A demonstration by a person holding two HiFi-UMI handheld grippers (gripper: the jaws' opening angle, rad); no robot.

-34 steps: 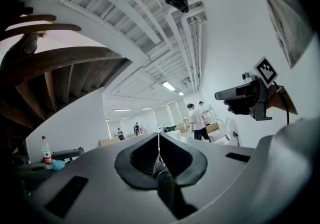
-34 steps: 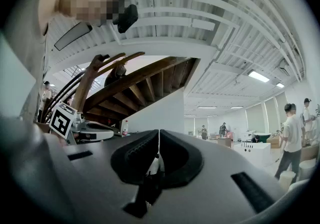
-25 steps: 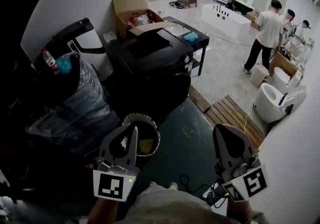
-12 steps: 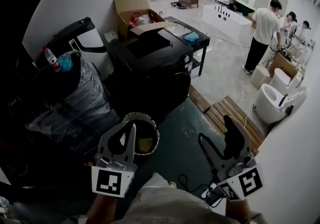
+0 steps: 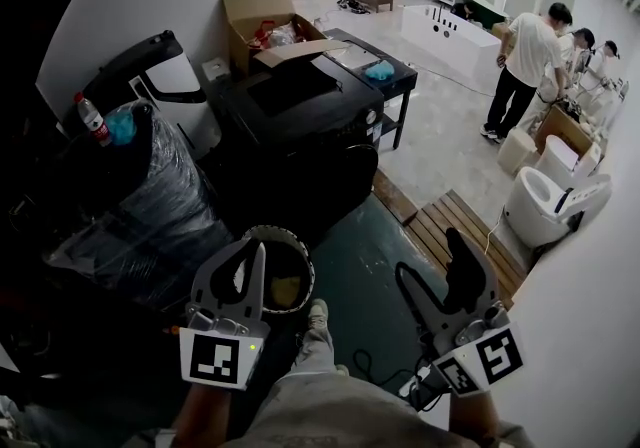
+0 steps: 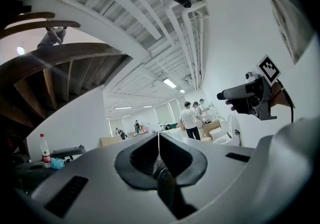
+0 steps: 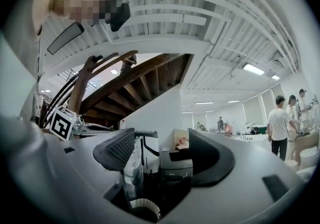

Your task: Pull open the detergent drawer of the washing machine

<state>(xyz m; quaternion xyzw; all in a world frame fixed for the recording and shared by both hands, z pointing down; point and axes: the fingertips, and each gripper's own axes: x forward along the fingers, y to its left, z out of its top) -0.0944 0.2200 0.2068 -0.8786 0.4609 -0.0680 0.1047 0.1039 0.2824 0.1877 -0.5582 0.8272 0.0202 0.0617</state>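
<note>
The black washing machine stands ahead of me on the floor, its dark front showing far off between the right gripper's jaws. Its detergent drawer I cannot make out. My left gripper is held low at the left, shut with nothing in it, its closed tips pointing level into the room. My right gripper hovers at the right, open; its jaws have just been opening and nothing is between them. Both grippers are well short of the machine.
A round bin with a pleated rim sits just ahead of the left gripper. At the left is a wrapped black bundle with a bottle on it. A wooden pallet, a white toilet and people are on the right.
The right gripper's jaws went from shut to wide apart. Both grippers shifted slightly, and a foot has stepped forward between them.
</note>
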